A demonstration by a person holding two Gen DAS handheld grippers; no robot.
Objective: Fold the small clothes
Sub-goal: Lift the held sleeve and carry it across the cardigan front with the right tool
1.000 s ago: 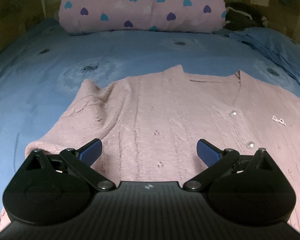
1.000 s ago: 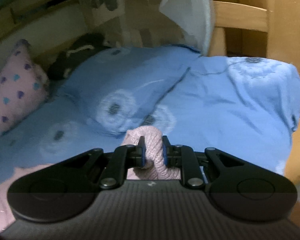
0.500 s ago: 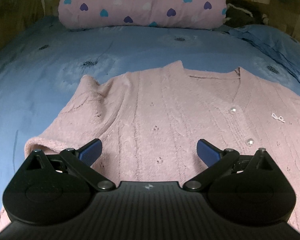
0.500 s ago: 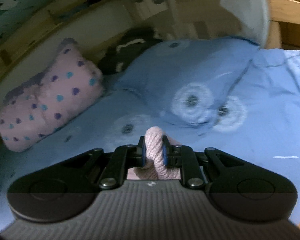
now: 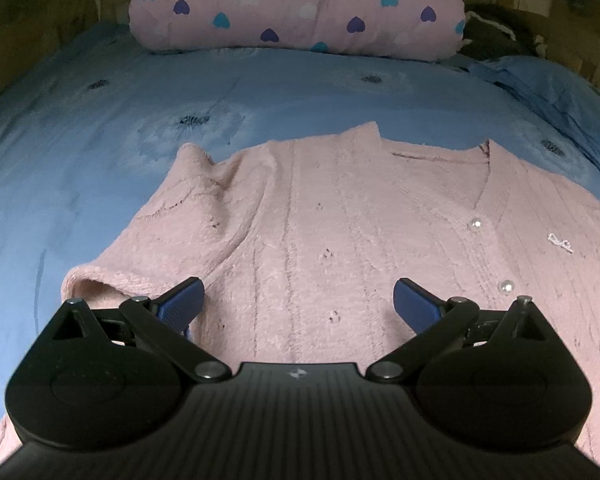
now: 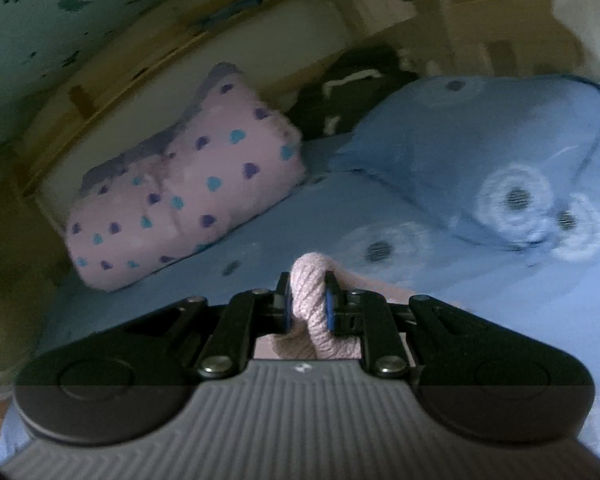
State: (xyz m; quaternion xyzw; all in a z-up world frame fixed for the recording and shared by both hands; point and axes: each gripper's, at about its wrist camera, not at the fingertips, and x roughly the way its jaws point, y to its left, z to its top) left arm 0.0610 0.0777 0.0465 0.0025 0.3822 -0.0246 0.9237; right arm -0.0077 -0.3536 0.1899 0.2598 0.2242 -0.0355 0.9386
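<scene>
A pink knitted cardigan with pearl buttons lies front up on the blue bedspread. Its left sleeve is folded in, cuff near my left finger. My left gripper is open and empty, low over the cardigan's lower front. My right gripper is shut on a bunched piece of the pink cardigan and holds it lifted above the bed. Which part of the cardigan it holds is hidden.
A pink pillow with hearts lies at the head of the bed; it also shows in the right wrist view. A blue pillow and a dark bundle sit beside it. Wooden bed frame behind.
My right gripper has swung left with the pink fabric held, so the heart pillow came into its view. My left gripper has edged slightly forward over the cardigan, still open.
</scene>
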